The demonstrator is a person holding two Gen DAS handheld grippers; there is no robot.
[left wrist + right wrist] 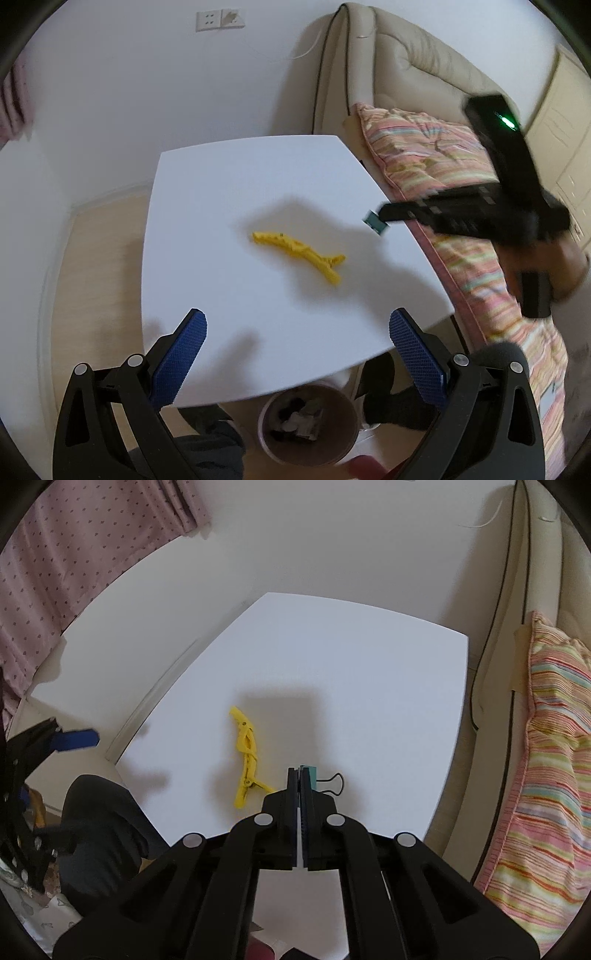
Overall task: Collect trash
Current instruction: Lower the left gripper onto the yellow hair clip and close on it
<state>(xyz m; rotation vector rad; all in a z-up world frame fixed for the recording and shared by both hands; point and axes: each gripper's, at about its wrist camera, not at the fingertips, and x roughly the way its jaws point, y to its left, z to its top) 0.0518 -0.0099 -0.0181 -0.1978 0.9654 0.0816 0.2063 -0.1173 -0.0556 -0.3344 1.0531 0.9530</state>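
- Two grippers are in view, both above or beside the white table (229,192), which serves as the reference point.
- Nearest, below the table's near edge: a round waste bin (308,424) stands on the floor, with dark and grey scraps inside.
- Left gripper (297,332): jaws spread wide, blue pads (181,354) apart, nothing between them; it hangs over the table's near edge.
- Right gripper (299,775): jaws clenched on a small teal binder clip (312,777), whose black wire handle sticks out to the side. In the left wrist view the clip (376,221) is held clear of the table surface, over its sofa-side edge.
- Mid-table: a yellow hair clip (299,254) lies flat on the surface, apart from both grippers, within their shadow.
- Beyond the table's sofa-side edge: a striped quilt (424,155) lies on a beige sofa (406,62).
- Beyond the table's far edge: a white wall with a socket plate (219,20); a pink dotted curtain (55,554) hangs at the side away from the sofa.
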